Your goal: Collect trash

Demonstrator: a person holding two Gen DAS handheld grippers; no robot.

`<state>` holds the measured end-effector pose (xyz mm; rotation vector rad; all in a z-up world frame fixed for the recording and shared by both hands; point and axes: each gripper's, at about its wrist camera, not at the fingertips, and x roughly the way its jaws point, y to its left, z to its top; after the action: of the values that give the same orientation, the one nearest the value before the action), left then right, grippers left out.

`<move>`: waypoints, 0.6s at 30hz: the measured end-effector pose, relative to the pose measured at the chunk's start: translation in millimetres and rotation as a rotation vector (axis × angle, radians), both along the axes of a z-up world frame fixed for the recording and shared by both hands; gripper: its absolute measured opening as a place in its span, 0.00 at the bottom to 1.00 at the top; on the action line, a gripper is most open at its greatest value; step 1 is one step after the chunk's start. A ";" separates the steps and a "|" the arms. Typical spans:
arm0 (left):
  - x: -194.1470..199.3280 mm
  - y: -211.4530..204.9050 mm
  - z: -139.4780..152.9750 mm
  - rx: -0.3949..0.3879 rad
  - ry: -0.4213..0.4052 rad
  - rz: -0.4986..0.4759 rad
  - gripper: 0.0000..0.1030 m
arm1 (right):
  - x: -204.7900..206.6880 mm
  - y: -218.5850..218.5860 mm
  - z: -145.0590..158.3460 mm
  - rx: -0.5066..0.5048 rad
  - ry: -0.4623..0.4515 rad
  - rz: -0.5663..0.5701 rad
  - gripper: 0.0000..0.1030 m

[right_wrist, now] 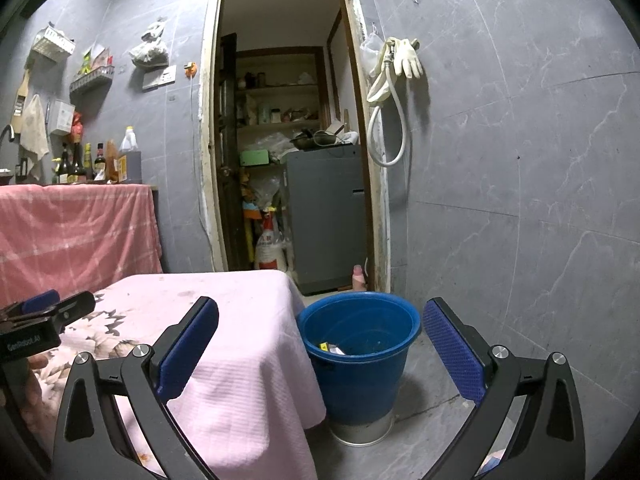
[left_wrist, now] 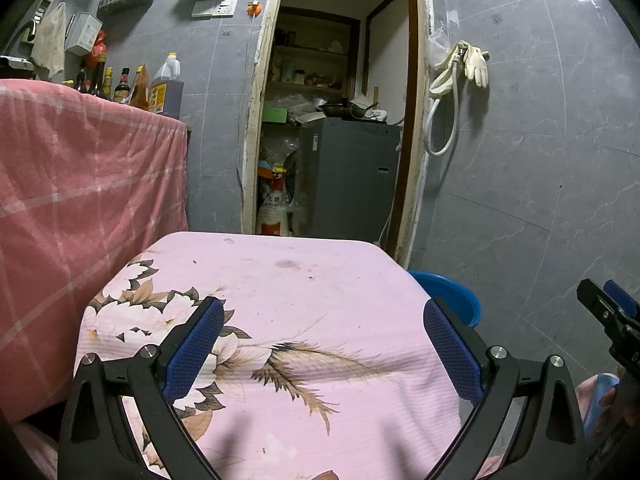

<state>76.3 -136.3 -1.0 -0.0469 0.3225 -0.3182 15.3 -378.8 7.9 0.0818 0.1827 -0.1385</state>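
Note:
A small table under a pink floral cloth (left_wrist: 280,300) fills the left wrist view; no loose trash shows on it. My left gripper (left_wrist: 324,344) hangs open over the cloth with nothing between its blue pads. A blue bucket (right_wrist: 360,360) stands on the floor by the table's right edge, with a few scraps of trash (right_wrist: 332,349) in its bottom. My right gripper (right_wrist: 320,344) is open and empty, held above the table corner and the bucket. The bucket's rim (left_wrist: 452,292) peeks out past the table in the left wrist view.
A counter draped in a pink checked cloth (right_wrist: 76,232) stands at the left with several bottles (right_wrist: 92,164) on it. An open doorway (right_wrist: 288,160) behind the table leads to a storeroom with a grey appliance (right_wrist: 328,216). Grey tiled floor (right_wrist: 500,320) lies to the right.

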 end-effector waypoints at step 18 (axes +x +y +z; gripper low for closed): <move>0.1 3.3 -1.5 0.004 -0.005 -0.001 0.95 | -0.1 -1.2 -0.4 0.001 0.001 0.001 1.00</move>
<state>76.4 -133.0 -2.6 -0.0416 0.3182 -0.3189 15.2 -380.0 7.5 0.0827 0.1839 -0.1379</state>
